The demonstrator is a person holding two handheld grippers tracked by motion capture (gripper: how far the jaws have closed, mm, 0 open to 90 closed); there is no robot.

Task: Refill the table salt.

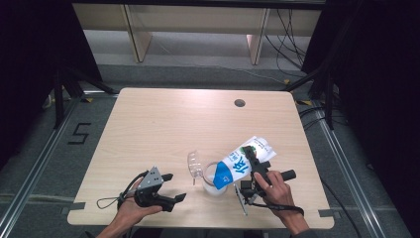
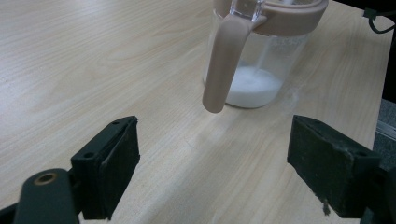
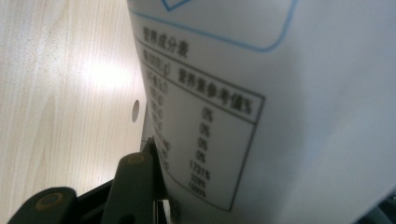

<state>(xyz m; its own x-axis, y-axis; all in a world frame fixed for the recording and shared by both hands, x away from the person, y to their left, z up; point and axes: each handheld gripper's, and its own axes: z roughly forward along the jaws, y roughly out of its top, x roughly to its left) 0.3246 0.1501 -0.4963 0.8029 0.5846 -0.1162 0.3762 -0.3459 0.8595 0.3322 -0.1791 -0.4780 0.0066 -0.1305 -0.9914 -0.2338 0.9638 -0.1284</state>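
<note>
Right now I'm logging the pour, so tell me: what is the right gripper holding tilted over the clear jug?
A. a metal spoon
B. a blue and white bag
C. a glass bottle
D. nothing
B: the right gripper clamps a blue and white bag, tilted mouth-down over the clear jug, which has white powder at its bottom.

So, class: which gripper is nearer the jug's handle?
Left. The left gripper sits open beside the handle; the right gripper holds the pouch over the jug.
</note>
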